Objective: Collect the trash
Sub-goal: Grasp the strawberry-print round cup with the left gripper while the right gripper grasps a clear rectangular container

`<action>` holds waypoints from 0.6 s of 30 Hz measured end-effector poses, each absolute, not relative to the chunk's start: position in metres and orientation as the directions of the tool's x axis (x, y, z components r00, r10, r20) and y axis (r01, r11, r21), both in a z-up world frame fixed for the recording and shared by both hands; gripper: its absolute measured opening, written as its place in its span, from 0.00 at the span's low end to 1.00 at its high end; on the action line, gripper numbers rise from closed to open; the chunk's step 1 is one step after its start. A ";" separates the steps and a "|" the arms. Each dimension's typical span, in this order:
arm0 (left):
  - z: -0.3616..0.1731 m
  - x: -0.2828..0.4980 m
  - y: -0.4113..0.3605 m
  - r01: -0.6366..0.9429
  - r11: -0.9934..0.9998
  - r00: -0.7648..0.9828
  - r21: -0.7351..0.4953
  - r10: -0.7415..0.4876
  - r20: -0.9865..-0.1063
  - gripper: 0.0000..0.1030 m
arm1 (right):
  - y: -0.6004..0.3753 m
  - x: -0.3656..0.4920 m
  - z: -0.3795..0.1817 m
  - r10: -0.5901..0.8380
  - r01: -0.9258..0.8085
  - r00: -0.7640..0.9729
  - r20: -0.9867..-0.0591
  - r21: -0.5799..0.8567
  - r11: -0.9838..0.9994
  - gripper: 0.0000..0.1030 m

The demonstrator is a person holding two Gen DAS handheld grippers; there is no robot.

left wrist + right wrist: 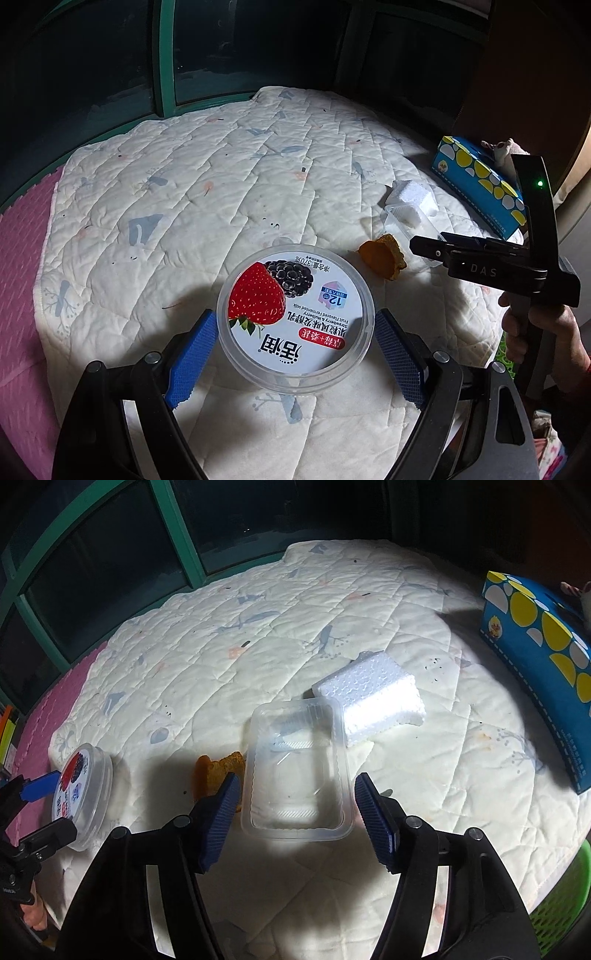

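A round yoghurt tub [295, 321] with a strawberry lid lies on the white quilt, between the open blue pads of my left gripper [293, 354]; the pads stand just off its sides. The tub also shows in the right wrist view [83, 794]. A clear plastic tray [295, 768] lies between the open pads of my right gripper [295, 819], untouched. An orange peel [218, 771] lies left of the tray, partly behind the left pad. A white foam block [373, 694] lies behind the tray. The peel [382, 258] and foam [410, 195] also show in the left wrist view.
A blue box with yellow dots [543, 664] stands at the quilt's right edge. A green basket [561, 912] sits low at the right. A pink mat [22, 295] borders the quilt on the left. A dark green-framed window [173, 524] is behind.
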State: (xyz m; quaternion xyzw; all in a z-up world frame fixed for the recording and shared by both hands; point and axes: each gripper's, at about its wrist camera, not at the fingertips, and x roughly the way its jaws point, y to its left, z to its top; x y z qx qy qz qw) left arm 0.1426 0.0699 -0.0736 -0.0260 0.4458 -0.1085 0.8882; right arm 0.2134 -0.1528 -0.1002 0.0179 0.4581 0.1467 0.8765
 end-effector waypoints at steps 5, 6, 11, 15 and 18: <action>-0.073 0.141 0.068 0.173 0.975 0.581 -0.138 -0.214 -0.785 0.80 | -0.151 0.213 -0.102 0.274 -0.253 0.537 -0.798 0.158 0.955 0.56; -0.073 0.141 0.067 0.172 0.975 0.582 -0.137 -0.213 -0.785 0.80 | -0.150 0.212 -0.101 0.274 -0.254 0.539 -0.796 0.157 0.954 0.56; -0.072 0.140 0.066 0.171 0.976 0.582 -0.132 -0.208 -0.786 0.80 | -0.152 0.208 -0.098 0.281 -0.256 0.546 -0.790 0.162 0.953 0.56; -0.071 0.140 0.067 0.166 0.977 0.582 -0.136 -0.209 -0.786 0.80 | -0.155 0.201 -0.094 0.290 -0.255 0.553 -0.781 0.172 0.951 0.56; -0.069 0.138 0.065 0.169 0.976 0.585 -0.134 -0.209 -0.784 0.80 | -0.157 0.195 -0.090 0.299 -0.256 0.559 -0.773 0.182 0.949 0.56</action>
